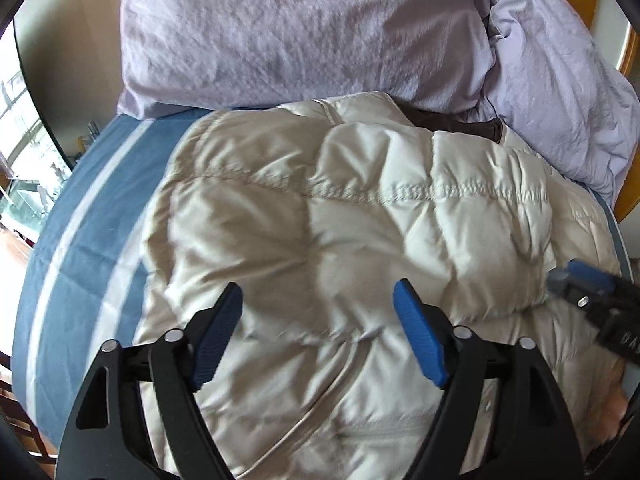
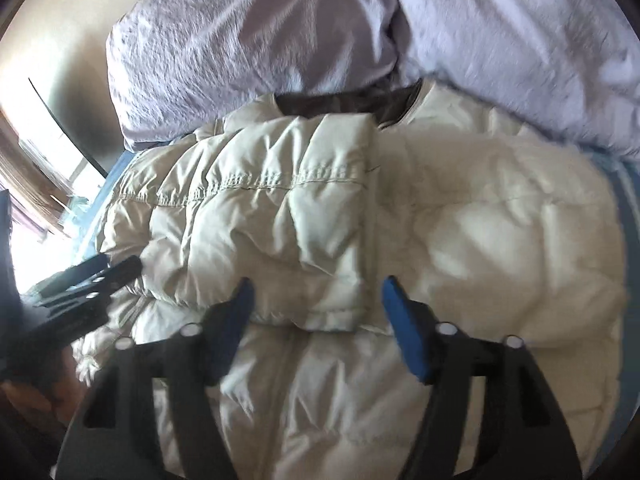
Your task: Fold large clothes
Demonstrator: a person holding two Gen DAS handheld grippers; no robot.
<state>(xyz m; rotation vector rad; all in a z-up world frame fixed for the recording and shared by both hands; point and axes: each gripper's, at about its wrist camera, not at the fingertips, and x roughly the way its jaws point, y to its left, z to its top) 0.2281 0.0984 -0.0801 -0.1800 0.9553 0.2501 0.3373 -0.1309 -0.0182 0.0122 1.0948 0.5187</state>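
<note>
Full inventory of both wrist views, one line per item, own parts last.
puffer jacket: 1, cream quilted with a dark brown collar lining, spread on the bed below both grippers; one sleeve folded across the body.
pillows: 2, pale lilac, at the head of the bed, beyond the jacket's collar.
bed cover: 1, blue with pale stripes, under the jacket.
wooden frame: 1, light brown, far right edge of the left wrist view; what it belongs to is unclear.
left gripper: 1, black with blue pads, jaws open above the jacket, holding nothing.
right gripper: 1, black with blue pads, jaws open above the folded sleeve's cuff, holding nothing.
</note>
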